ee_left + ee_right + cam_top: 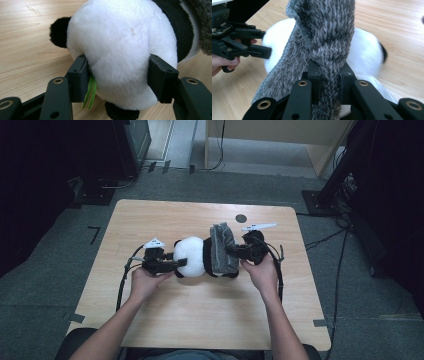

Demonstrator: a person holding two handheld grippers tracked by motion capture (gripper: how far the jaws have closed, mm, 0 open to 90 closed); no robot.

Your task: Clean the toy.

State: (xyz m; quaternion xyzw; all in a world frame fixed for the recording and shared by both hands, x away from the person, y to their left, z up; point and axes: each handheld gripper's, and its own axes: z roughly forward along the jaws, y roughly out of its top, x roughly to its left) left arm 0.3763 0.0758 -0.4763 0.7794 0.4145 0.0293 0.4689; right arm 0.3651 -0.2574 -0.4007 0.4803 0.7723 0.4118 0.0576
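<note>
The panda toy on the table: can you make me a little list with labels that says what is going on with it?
toy: black and white plush panda, lying on the table
cloth: fuzzy grey knitted cloth, draped over the panda's body
left gripper: shut on the panda's white head, one jaw on each side
right gripper: shut on a bunched fold of the cloth
green bit: thin green loop hanging beside the left gripper's jaw
table: light wooden table with rounded corners
floor: grey, with black cables
</note>
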